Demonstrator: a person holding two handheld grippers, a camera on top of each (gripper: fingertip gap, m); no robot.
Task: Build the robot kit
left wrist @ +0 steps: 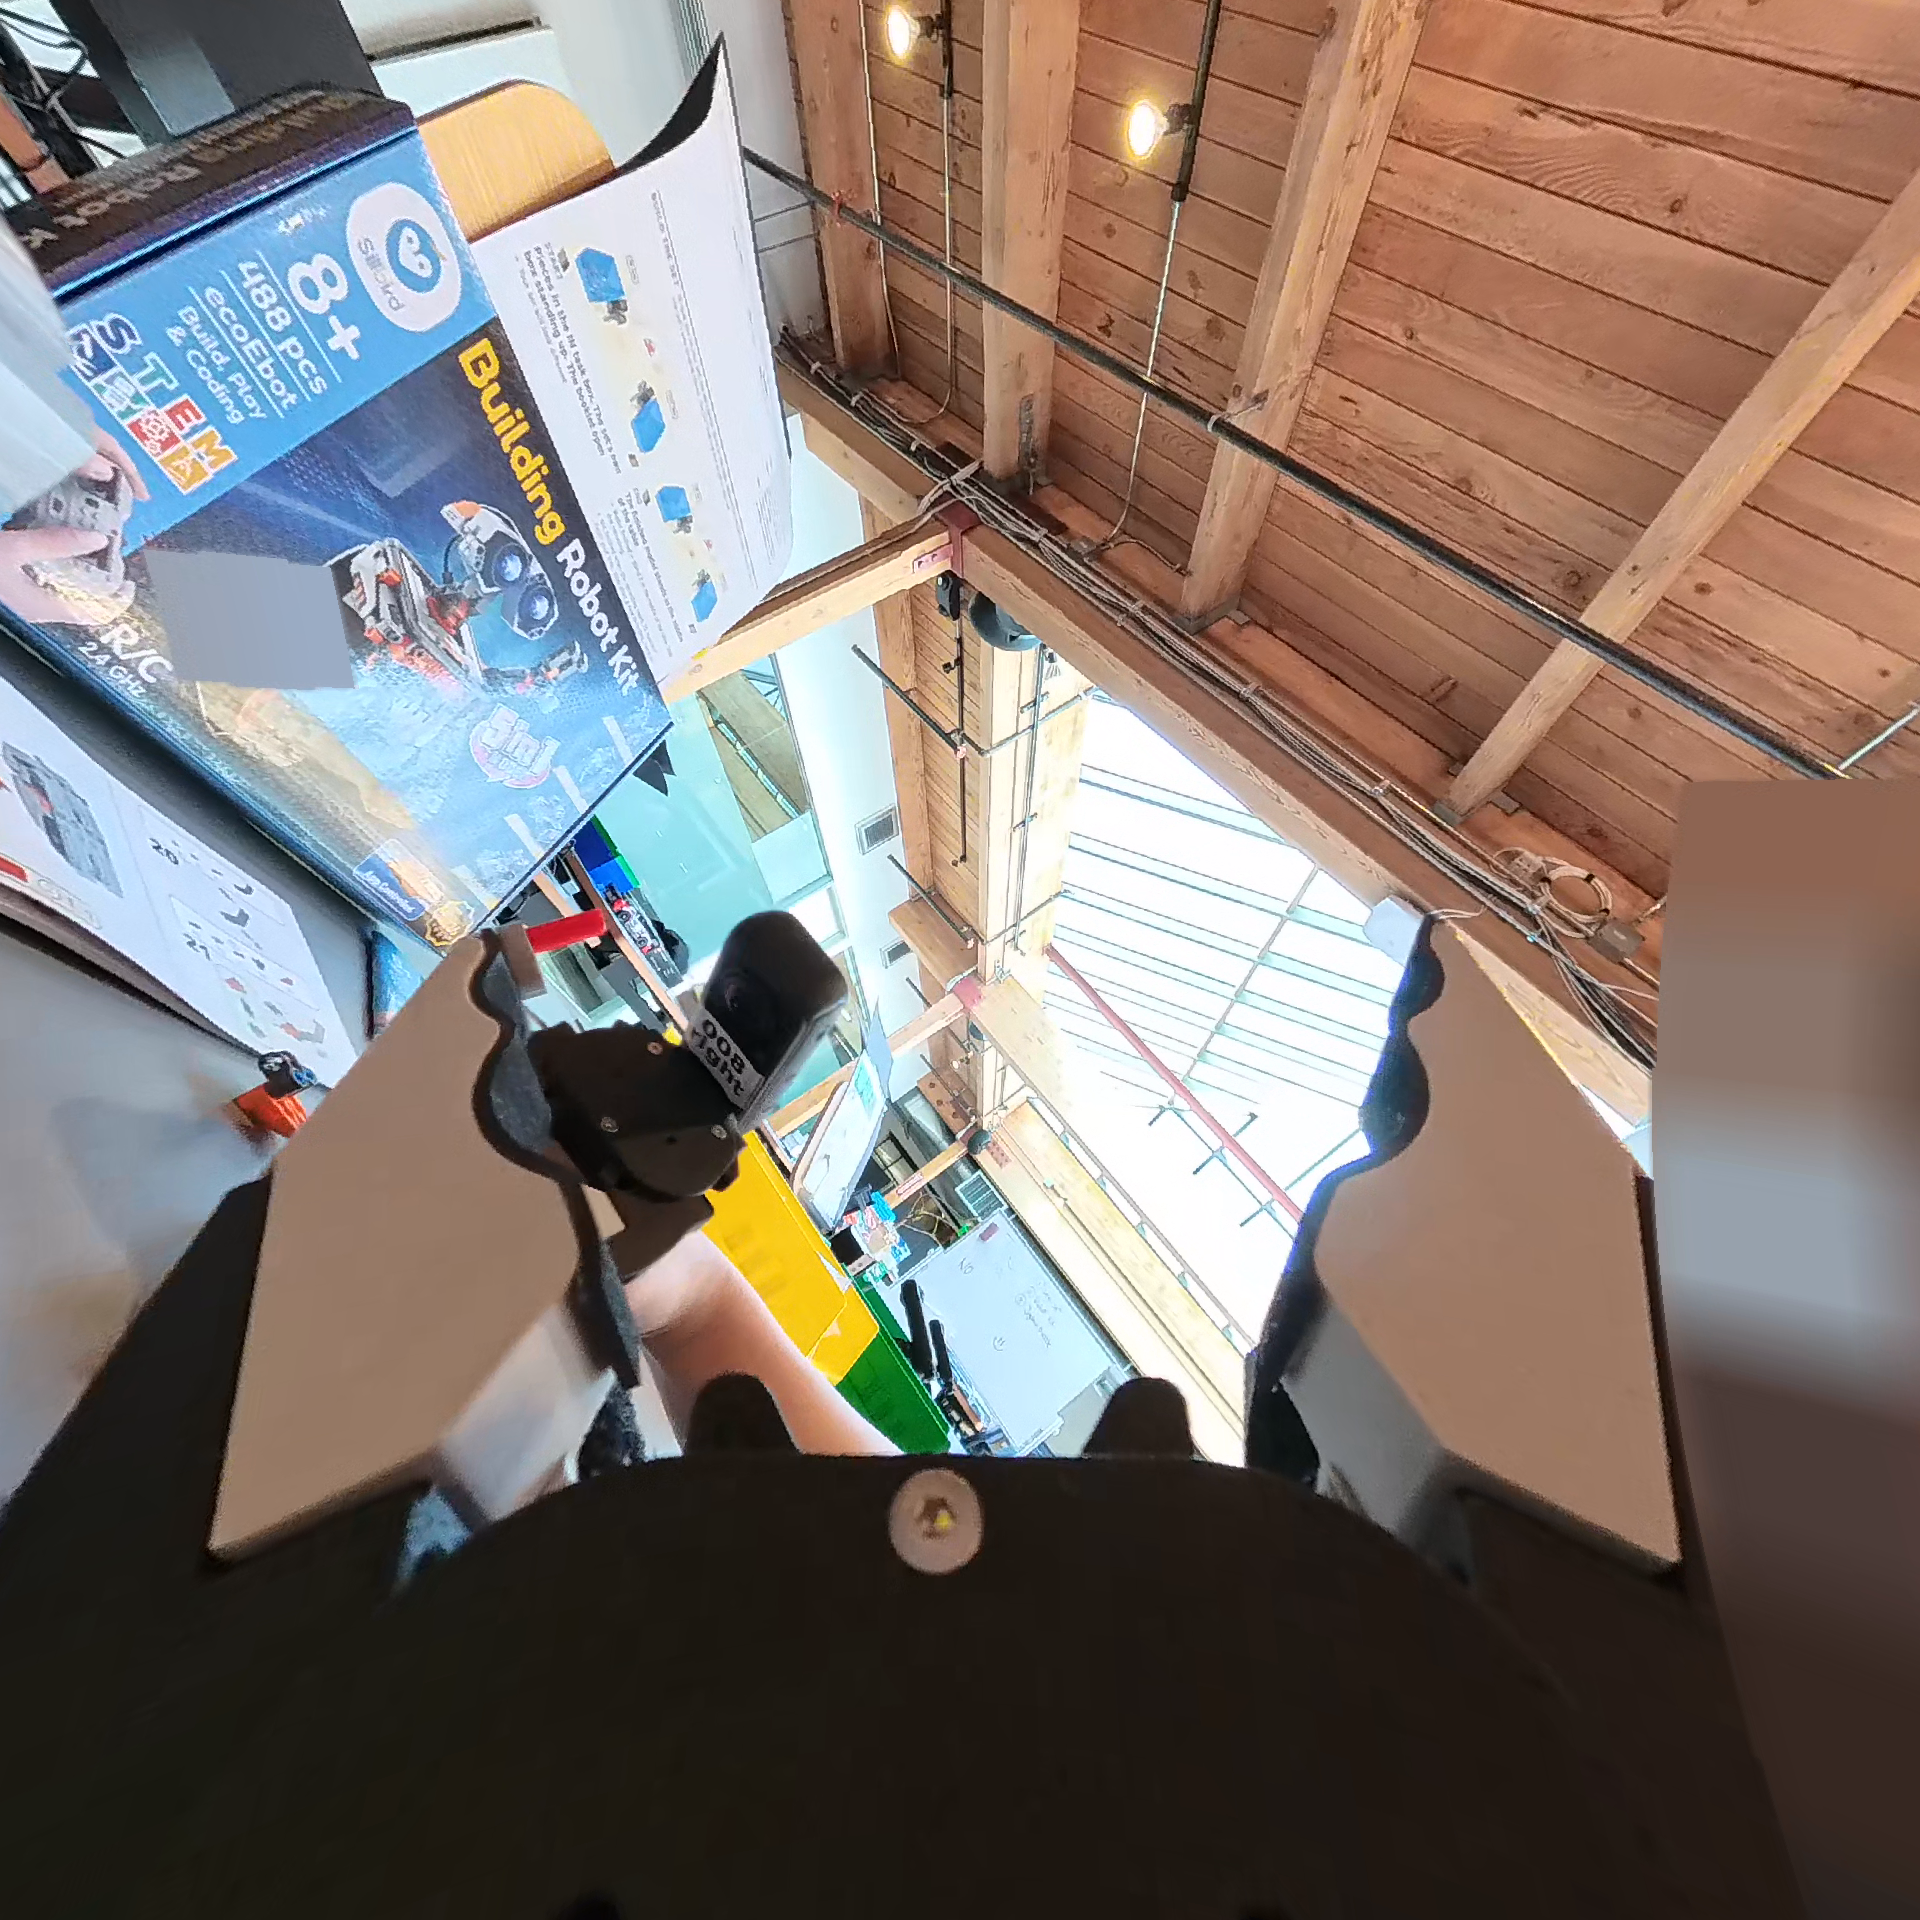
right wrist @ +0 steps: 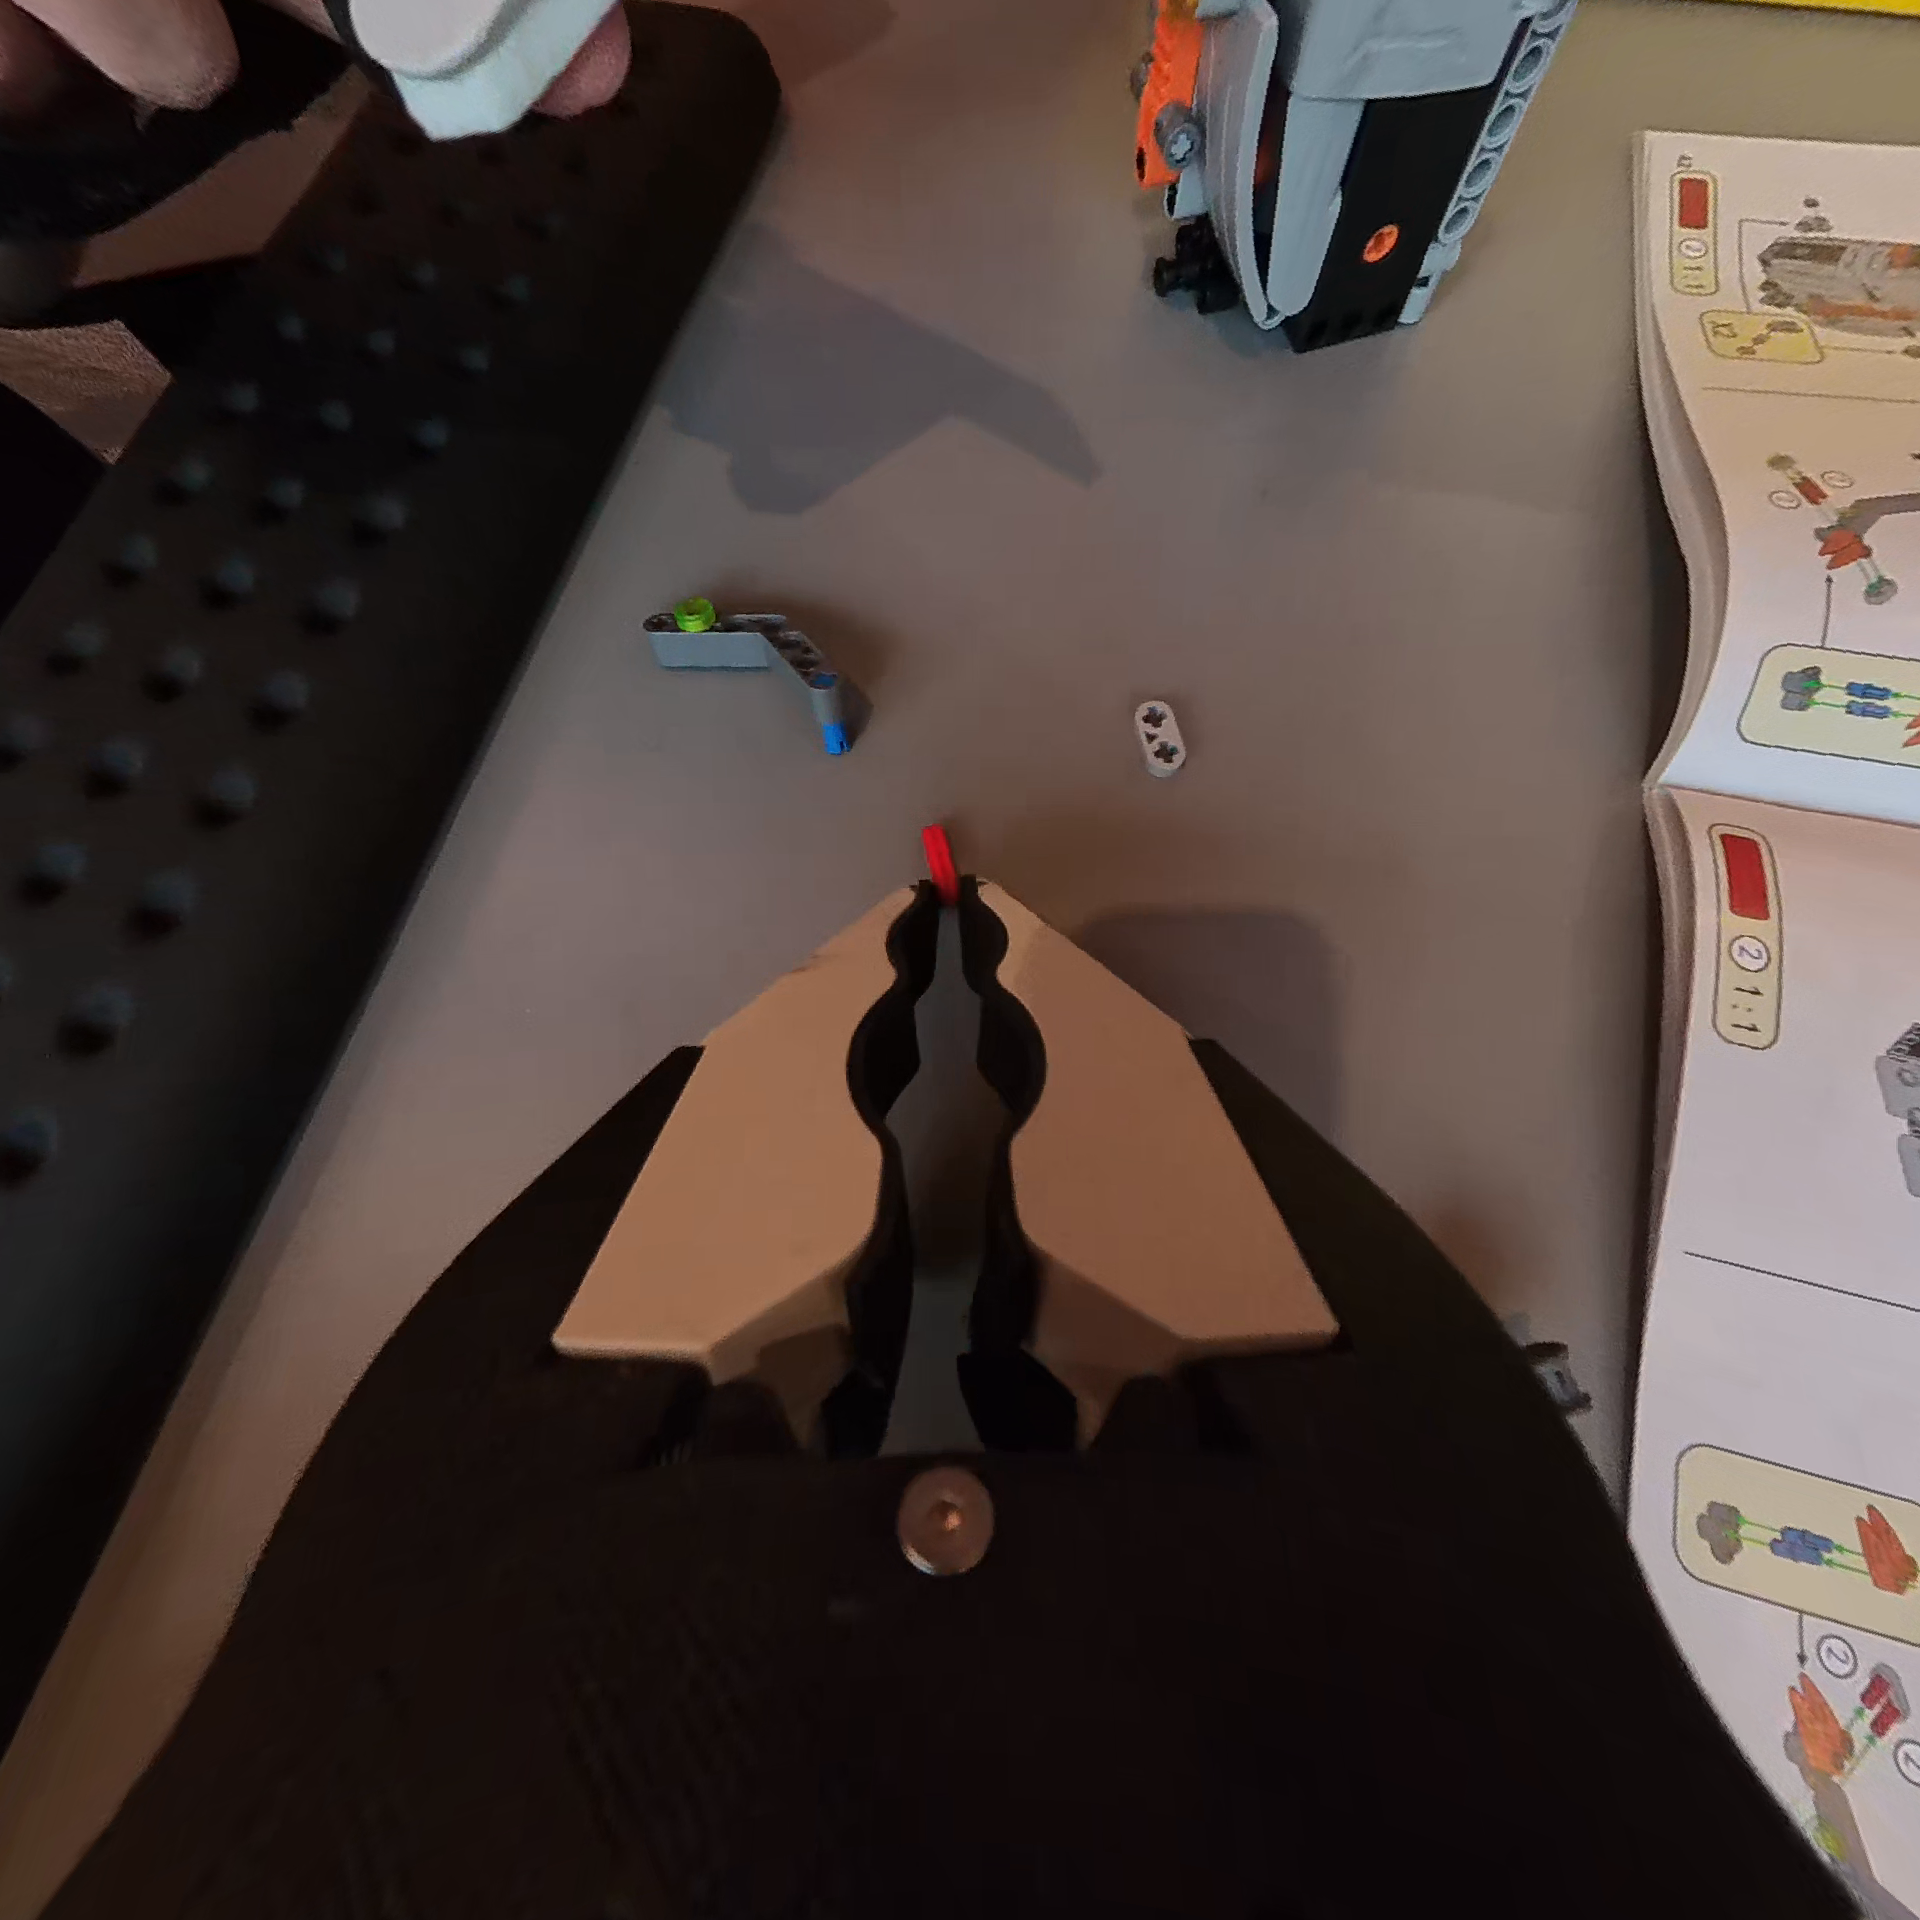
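My right gripper [right wrist: 943,888] is shut on a small red pin [right wrist: 938,857], which sticks out past its fingertips just above the grey table [right wrist: 1039,540]. A grey bent beam [right wrist: 758,655] with a green pin and a blue pin lies ahead to the left. A small light-grey two-hole connector [right wrist: 1161,738] lies ahead to the right. My left gripper [left wrist: 956,966] is open and empty and points up at the wooden ceiling [left wrist: 1455,312]. The right gripper [left wrist: 644,1101] with the red pin [left wrist: 566,932] shows beside the left finger in the left wrist view.
A partly built grey, black and orange model [right wrist: 1340,177] stands at the far right. An open instruction booklet [right wrist: 1787,935] lies along the right edge. A black studded panel [right wrist: 312,520] fills the left, with a hand [right wrist: 104,52] above it. A blue kit box [left wrist: 312,416] stands nearby.
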